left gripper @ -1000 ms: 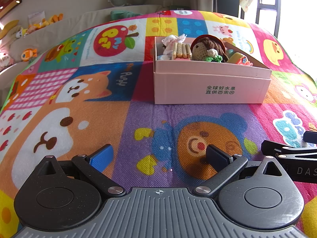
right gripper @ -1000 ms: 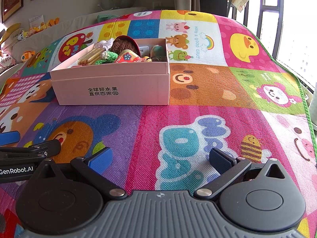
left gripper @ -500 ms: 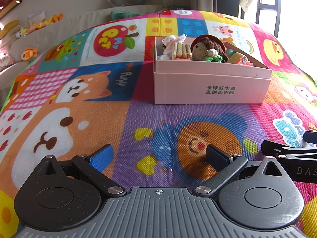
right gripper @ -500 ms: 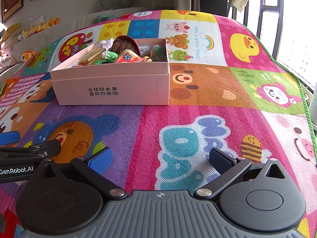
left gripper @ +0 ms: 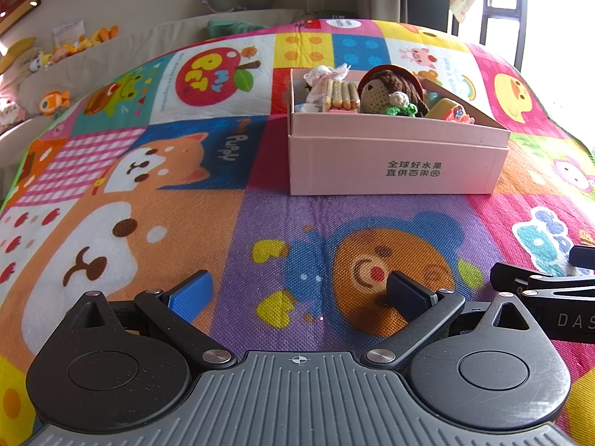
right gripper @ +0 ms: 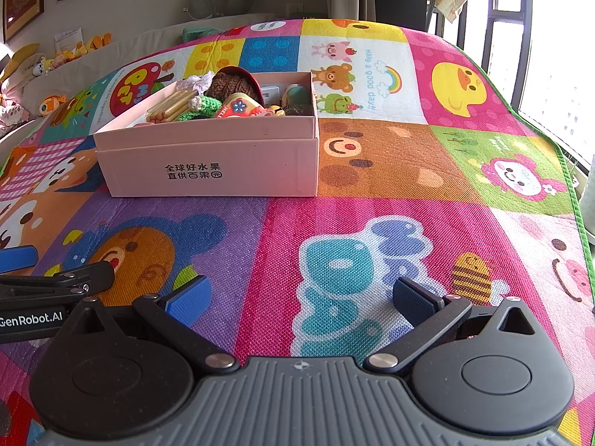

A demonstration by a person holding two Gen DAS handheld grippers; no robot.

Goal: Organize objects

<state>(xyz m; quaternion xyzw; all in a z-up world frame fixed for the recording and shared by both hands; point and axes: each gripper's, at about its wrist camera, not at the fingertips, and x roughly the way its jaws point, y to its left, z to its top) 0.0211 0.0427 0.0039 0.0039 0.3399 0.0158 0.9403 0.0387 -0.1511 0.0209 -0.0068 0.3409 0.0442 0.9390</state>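
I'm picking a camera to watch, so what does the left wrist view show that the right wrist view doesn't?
Only the left view shows the crochet doll's face and the whole puppy square. Only the right view shows the duck square unclipped, the bee print and the mat's green edge. Both show the pink box full of toys, the biscuit sticks, the bear print, and both grippers open and empty: left, right.
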